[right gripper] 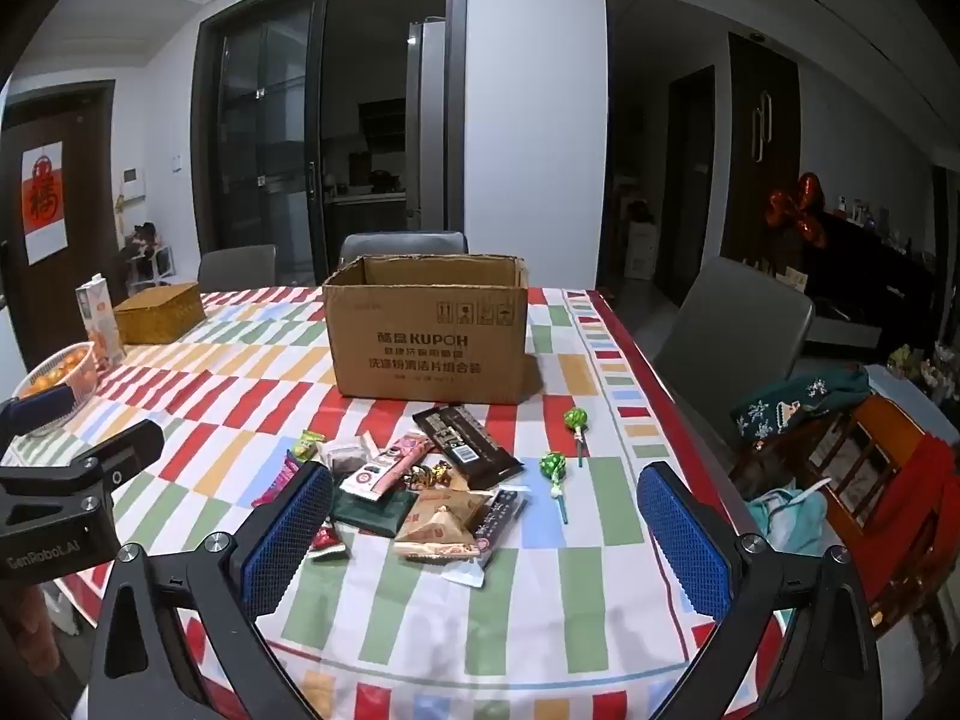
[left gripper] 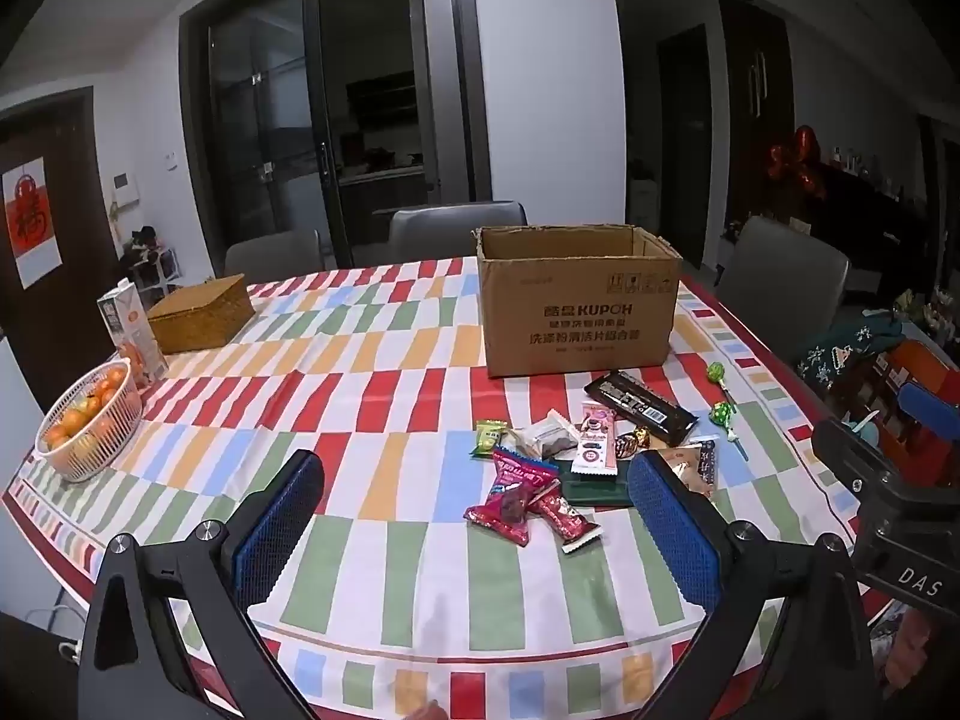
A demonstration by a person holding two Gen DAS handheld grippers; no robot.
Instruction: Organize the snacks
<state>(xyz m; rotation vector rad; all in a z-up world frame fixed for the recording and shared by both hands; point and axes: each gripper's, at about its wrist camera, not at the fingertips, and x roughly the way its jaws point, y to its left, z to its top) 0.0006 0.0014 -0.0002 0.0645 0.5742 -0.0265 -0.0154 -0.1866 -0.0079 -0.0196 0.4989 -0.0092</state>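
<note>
A pile of wrapped snacks (left gripper: 576, 450) lies on the striped tablecloth in front of an open cardboard box (left gripper: 579, 306). It holds red packets (left gripper: 516, 495), a dark brown bar (left gripper: 639, 408), a pink stick pack (left gripper: 595, 441) and two green lollipops (left gripper: 723, 408). The right wrist view shows the same pile (right gripper: 420, 480), the box (right gripper: 429, 330), a tan packet (right gripper: 444, 525) and the lollipops (right gripper: 555, 468). My left gripper (left gripper: 474, 516) is open and empty, near the pile's front. My right gripper (right gripper: 486, 528) is open and empty, over the pile's near side.
A white basket of oranges (left gripper: 87, 420), a juice carton (left gripper: 129, 324) and a woven box (left gripper: 201, 312) stand at the table's left. Grey chairs (left gripper: 780, 276) ring the table. A wooden chair with clothes (right gripper: 852, 450) stands to the right.
</note>
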